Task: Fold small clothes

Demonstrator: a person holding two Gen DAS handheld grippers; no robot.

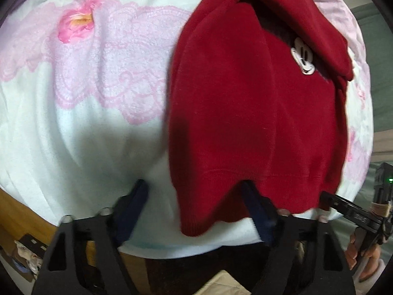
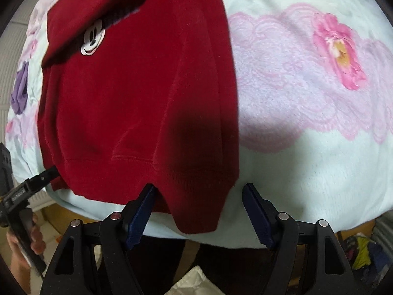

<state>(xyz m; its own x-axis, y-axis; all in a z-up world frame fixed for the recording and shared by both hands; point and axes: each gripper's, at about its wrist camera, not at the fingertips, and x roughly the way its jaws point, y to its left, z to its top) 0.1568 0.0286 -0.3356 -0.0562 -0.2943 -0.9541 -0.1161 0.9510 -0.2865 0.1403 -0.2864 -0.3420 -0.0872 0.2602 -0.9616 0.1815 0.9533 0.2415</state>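
A small red hooded sweater (image 1: 245,113) with a Mickey Mouse badge (image 1: 303,56) lies on a pale blanket; both sides look folded inward. My left gripper (image 1: 194,196) is open at the sweater's hem, whose corner hangs between its fingers. In the right wrist view the sweater (image 2: 137,93) fills the left half, with its badge (image 2: 92,39) at the upper left. My right gripper (image 2: 199,196) is open, with the hem's right corner hanging between its blue fingertips (image 2: 141,211). Each gripper shows at the edge of the other's view: the right one (image 1: 343,209), the left one (image 2: 32,184).
The pale blue blanket (image 1: 86,135) with pink lace and flower print (image 2: 341,49) covers the bed. Its near edge drops off just behind the grippers, with a wooden bed frame (image 1: 22,211) below. Clutter lies on the floor at the right (image 2: 366,253).
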